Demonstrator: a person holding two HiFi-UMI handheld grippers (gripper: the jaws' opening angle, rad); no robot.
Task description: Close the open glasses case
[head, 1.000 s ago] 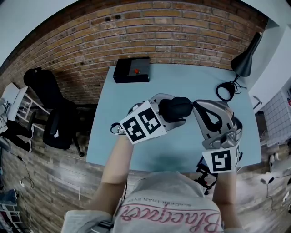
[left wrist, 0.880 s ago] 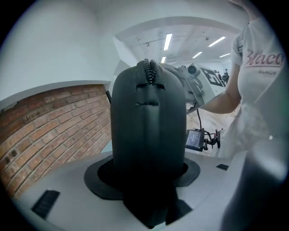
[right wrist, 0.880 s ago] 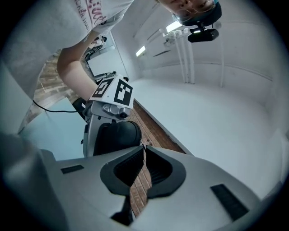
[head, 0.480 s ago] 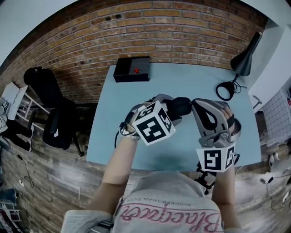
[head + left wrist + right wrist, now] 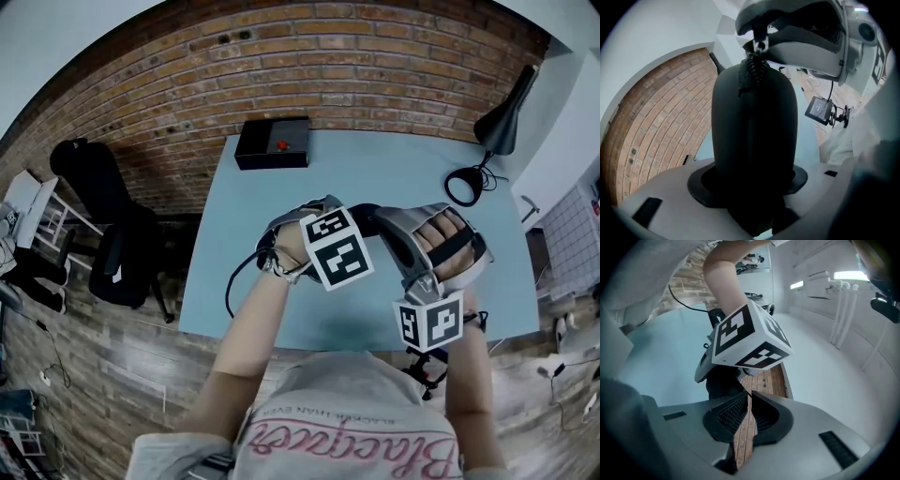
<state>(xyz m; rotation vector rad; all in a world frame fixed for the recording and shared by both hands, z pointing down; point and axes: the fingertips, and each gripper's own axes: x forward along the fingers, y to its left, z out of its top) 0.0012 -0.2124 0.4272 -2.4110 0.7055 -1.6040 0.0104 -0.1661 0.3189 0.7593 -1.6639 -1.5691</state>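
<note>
- The brick wall (image 5: pixel 328 56) runs behind everything, right at the table's far edge.
- The pale blue table (image 5: pixel 281 281) fills the middle of the room, and the person stands at its near side.
- A dark office chair (image 5: pixel 112 234) sits off the table's left side.
- A black desk lamp (image 5: pixel 502 122) stands at the far right corner, its cord looped beside it.
- A black box (image 5: pixel 272 143) with a red button on top rests at the far left corner.
- The left gripper (image 5: pixel 342 223) is held up above the table, its jaws clamped on the lower end of the case.
- The right gripper (image 5: pixel 746 390) faces it, jaws drawn almost together with only a thin slit between them.
- The dark glasses case (image 5: pixel 754 131) is off the table, between the two grippers, sticking straight out of the left jaws.
- A small zip pull (image 5: pixel 761 45) at the case's far end sits pinched in the right gripper's tips.
</note>
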